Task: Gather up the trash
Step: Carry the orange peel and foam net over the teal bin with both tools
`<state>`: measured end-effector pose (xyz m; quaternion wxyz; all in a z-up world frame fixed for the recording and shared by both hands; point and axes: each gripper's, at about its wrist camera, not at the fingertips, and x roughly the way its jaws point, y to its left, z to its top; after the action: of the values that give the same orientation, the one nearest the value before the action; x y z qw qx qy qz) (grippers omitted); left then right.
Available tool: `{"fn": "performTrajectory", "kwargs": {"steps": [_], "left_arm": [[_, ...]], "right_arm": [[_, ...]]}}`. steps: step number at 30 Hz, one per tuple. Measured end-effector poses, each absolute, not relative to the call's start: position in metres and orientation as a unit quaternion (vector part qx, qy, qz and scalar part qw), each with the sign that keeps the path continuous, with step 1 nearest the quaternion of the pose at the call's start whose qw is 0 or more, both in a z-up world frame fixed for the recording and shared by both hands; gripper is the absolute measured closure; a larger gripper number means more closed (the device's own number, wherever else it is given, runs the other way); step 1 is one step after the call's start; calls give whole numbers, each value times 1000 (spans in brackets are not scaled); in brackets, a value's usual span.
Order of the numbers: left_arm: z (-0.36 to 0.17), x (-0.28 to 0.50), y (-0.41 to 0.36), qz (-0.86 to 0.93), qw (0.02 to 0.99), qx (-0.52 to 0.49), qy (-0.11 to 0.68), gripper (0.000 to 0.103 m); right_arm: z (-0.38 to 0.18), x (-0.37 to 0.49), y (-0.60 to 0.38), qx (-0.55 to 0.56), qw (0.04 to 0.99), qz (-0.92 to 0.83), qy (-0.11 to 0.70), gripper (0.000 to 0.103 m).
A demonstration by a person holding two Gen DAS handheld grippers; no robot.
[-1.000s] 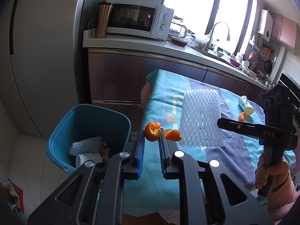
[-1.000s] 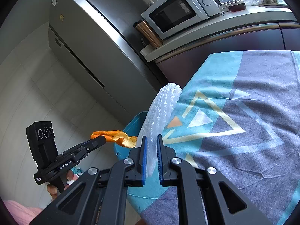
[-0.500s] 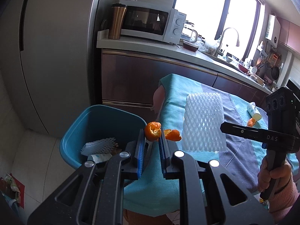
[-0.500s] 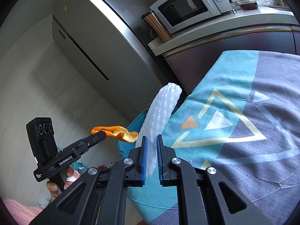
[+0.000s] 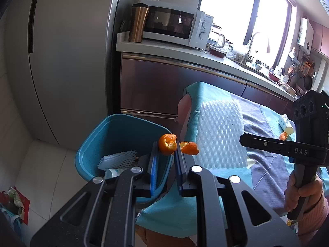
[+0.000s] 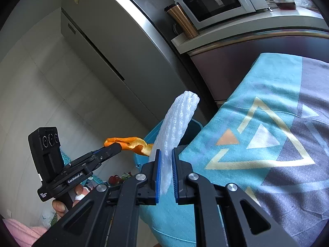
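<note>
Across the left half of both views we see a grey fridge [image 5: 67, 57], with a counter [image 5: 185, 53] to its right carrying a microwave [image 5: 174, 26] and a copper mug [image 5: 138, 22].

Filling the right side of each frame is the surface, draped in a teal and grey cloth [image 6: 267, 144].

At lower centre of the left view sits the blue bin [image 5: 115, 131], just beside the cloth's edge, with a foam net [image 5: 118, 160] already inside.

We hold a white foam sleeve [image 5: 220, 135] in our right claw [image 6: 165, 168]; its fingers pinch the sleeve's lower edge, and the sleeve stands upright at centre frame in the right view, between bin and cloth.

Our left claw [image 5: 166, 156] is narrowed on an orange peel [image 5: 167, 141], which hangs above the bin's right rim at centre frame; a curl of it sticks out past the right finger.

At the far right edge of the left view, a small tube [image 5: 285, 123] and a peel scrap [image 5: 283, 135] lie on the cloth.
</note>
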<state>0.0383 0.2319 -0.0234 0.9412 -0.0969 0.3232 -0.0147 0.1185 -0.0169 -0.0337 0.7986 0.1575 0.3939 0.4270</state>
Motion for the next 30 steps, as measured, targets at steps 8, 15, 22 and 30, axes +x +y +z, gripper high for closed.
{"fn": "performTrajectory", "kwargs": {"steps": [8,15,22,30], "left_arm": [[-26,38,237,-5,941,-98,325,88],[-29,37,242,5,940,-101,326,88],[-32,40,247,15,939,-99,329,88],[-39,46,253,26,936,-100,336,88]], "right_arm": [[-35,121,-5,151,792,435,401,94],[-37,125,6,143,787,439,409,94],[-39,128,22,130,782,443,419,94],[-41,135,42,121,777,444,429,94]]}}
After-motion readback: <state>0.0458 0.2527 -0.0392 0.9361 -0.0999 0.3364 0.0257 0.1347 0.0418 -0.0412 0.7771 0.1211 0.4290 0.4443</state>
